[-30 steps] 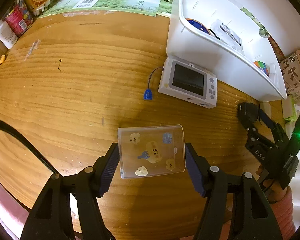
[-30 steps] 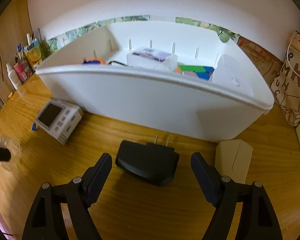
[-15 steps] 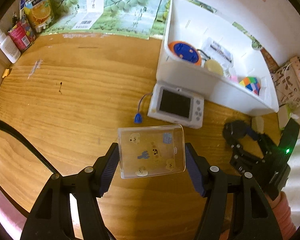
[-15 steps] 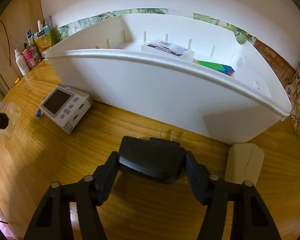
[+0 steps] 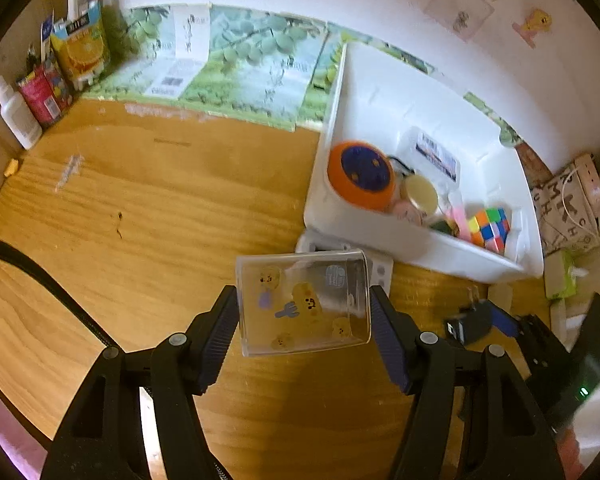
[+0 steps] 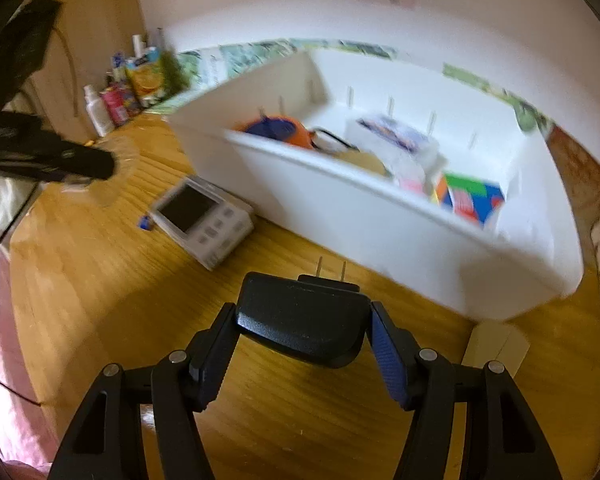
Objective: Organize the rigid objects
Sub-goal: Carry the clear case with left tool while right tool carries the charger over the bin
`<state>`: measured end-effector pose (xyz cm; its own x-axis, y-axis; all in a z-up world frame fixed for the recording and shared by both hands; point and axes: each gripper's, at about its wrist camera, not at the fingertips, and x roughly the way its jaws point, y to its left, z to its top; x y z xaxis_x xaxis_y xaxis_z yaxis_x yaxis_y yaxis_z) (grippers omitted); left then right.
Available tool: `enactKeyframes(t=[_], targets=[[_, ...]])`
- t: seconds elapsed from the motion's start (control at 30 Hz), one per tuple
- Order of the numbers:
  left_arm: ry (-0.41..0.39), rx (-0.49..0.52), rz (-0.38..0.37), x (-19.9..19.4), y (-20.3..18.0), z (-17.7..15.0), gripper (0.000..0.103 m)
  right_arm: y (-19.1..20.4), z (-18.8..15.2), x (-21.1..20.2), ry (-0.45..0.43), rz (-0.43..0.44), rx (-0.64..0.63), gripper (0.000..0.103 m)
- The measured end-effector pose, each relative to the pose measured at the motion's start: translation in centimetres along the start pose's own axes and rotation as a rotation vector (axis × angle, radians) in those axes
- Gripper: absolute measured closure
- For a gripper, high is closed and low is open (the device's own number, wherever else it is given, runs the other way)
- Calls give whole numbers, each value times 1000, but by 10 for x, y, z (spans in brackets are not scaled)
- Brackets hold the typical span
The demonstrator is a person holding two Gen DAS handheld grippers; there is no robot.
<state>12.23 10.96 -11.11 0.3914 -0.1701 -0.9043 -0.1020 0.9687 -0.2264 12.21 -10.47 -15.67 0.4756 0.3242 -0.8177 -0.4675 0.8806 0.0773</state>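
Note:
My left gripper (image 5: 303,320) is shut on a clear plastic box with cartoon stickers (image 5: 304,302), held above the wooden table. My right gripper (image 6: 303,326) is shut on a black power adapter (image 6: 300,318), whose two prongs point toward the white bin (image 6: 340,216). The adapter hangs off the table. In the left wrist view the right gripper (image 5: 500,322) and the adapter (image 5: 470,322) show at the lower right, near the front wall of the white bin (image 5: 404,240). In the right wrist view the left gripper (image 6: 72,164) shows at the far left.
The bin holds an orange and blue tape measure (image 5: 362,176), a colour cube (image 5: 490,228), a clear packet (image 5: 436,156) and other small items. A white handheld device (image 6: 204,216) lies on the table before the bin. Bottles and cartons (image 5: 40,92) stand at the back left. A beige card (image 6: 496,346) lies right.
My right gripper closed on the black adapter and lifted it off the table. My left gripper rose with the clear box and tilted up, bringing more of the bin into sight.

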Motion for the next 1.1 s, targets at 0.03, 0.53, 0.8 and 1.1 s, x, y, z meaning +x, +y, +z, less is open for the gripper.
enactKeyframes(t=[0.03,0.53,0.8,1.1], targets=[[-7,-1,2,-1,0,3,35,2,1,-4,-6,4,-10,38],[-179,170,46,-27,-48,36,35,-1,36,-49,-160,38,-145,38],[-304,242,7,-36,-82,49,35,-19,39,-59,-246,3,-121,38],[-352,253,-36,-31,-109,58,35,-58,37,-58,-288,-78,28,38]])
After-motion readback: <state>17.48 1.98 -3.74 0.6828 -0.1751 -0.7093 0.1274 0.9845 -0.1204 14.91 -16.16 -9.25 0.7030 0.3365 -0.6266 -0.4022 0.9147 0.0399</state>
